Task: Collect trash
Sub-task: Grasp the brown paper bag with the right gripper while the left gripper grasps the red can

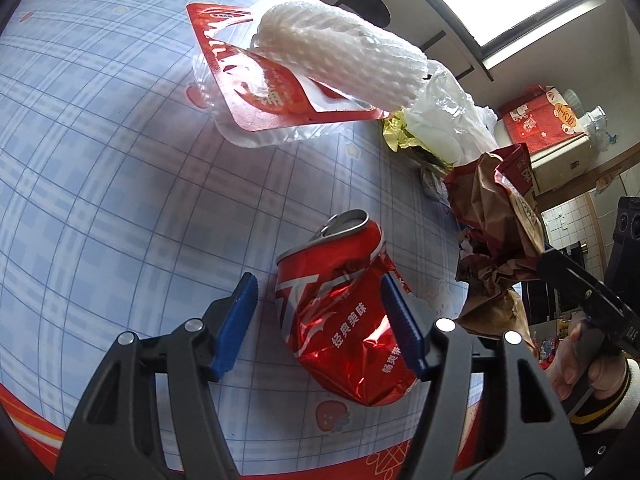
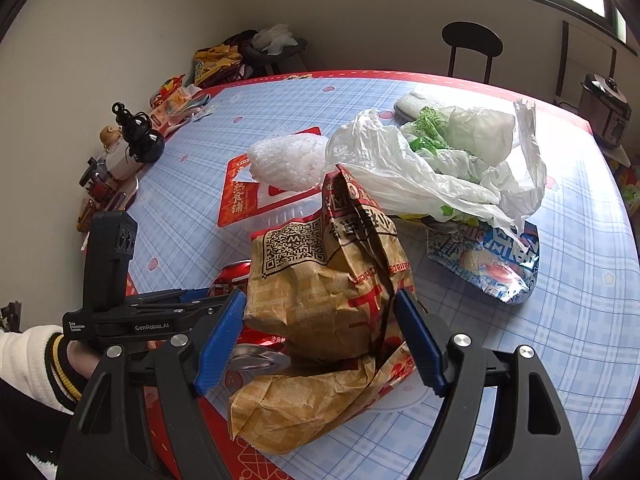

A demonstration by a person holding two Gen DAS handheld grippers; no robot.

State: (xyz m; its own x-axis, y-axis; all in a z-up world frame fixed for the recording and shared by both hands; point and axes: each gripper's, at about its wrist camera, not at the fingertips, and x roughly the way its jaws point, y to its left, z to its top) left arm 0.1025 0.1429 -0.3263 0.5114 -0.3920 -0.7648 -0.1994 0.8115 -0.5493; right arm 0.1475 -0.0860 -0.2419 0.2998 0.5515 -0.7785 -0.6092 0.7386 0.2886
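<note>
While my left gripper (image 1: 320,320) sits wide open around the crushed red can (image 1: 344,320), the right pad touches the can's side and the left pad is clear of it, so no real grip. My right gripper (image 2: 320,336) is open too, straddling the crumpled brown paper bag (image 2: 320,300), both pads right at its sides. Off at 12 o'clock from the can there's a white foam net (image 1: 340,56) on a clear tray with a red lid (image 1: 256,96), all on the blue plaid tablecloth (image 1: 100,180).
</note>
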